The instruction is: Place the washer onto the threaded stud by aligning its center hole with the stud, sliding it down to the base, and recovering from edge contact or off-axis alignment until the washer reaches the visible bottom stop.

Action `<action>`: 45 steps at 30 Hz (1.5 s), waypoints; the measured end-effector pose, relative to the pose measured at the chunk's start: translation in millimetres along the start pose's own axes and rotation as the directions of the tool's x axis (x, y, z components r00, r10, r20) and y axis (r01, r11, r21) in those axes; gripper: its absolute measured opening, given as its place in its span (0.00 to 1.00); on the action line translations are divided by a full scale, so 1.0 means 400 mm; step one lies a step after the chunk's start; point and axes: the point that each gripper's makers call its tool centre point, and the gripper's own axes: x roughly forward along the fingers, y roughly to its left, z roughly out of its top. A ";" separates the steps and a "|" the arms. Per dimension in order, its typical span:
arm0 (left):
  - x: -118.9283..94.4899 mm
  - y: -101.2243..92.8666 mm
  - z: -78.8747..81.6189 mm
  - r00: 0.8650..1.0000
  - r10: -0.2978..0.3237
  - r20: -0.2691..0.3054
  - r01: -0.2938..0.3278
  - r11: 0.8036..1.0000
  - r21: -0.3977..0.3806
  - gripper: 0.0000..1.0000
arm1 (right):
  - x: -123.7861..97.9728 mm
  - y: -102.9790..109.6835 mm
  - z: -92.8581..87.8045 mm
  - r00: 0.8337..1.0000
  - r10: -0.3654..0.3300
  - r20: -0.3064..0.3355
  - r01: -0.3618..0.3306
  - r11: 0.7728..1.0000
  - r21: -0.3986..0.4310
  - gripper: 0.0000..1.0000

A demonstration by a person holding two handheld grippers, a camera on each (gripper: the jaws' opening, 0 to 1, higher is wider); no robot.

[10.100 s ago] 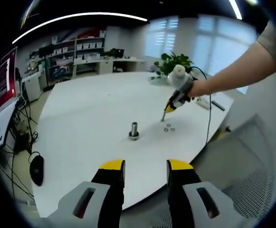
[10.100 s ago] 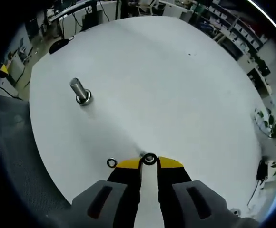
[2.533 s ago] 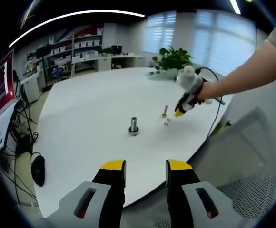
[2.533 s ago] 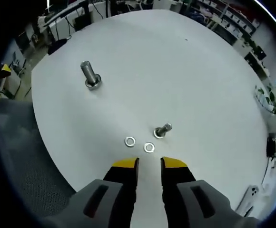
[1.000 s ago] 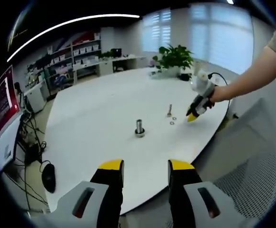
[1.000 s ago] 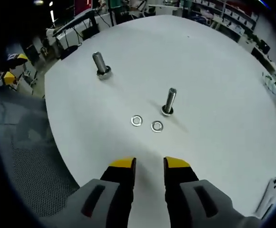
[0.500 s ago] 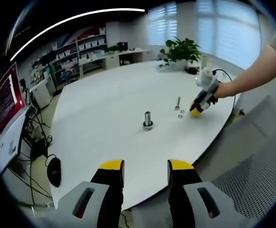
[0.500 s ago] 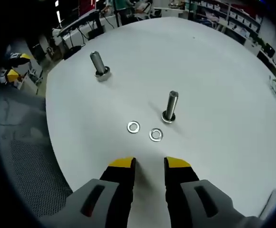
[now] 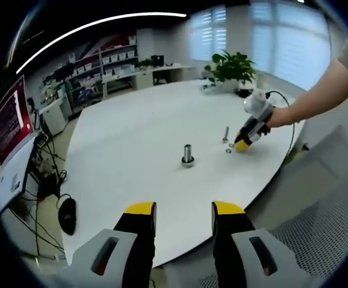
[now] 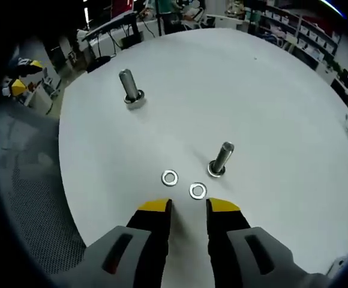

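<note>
Right tongs (image 10: 186,207), parted and empty, hover at 6 o'clock of two washers (image 10: 197,191) lying flat on the table (image 10: 282,108) beside the near threaded stud (image 10: 221,159); left tongs (image 9: 177,211) likewise parted; a flat washer may skid from closing tips.

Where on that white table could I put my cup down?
The table is bare beyond the far stud. It is crowded near the right gripper: two washers lie beside the small stud.
</note>
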 end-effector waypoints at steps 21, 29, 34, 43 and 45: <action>0.007 -0.007 -0.012 1.000 -0.014 -0.028 0.015 1.000 0.024 0.35 | 0.020 0.004 0.025 0.999 0.030 0.017 -0.027 0.992 -0.120 0.16; 0.006 -0.009 -0.008 1.000 -0.019 -0.023 0.019 1.000 0.021 0.35 | 0.014 0.008 0.007 0.994 0.066 -0.083 -0.081 0.980 -0.183 0.16; 0.008 -0.011 -0.013 0.999 -0.020 -0.033 0.021 0.999 0.028 0.35 | 0.016 0.005 0.004 0.979 0.057 -0.193 -0.096 0.976 -0.197 0.16; 0.009 -0.010 -0.016 0.999 -0.020 -0.041 0.021 0.999 0.033 0.34 | 0.019 0.007 0.004 0.905 0.007 -0.425 -0.134 0.953 -0.270 0.14; 0.009 -0.010 -0.019 0.999 -0.018 -0.046 0.020 0.999 0.030 0.34 | 0.021 0.008 0.004 0.899 -0.001 -0.439 -0.132 0.953 -0.273 0.14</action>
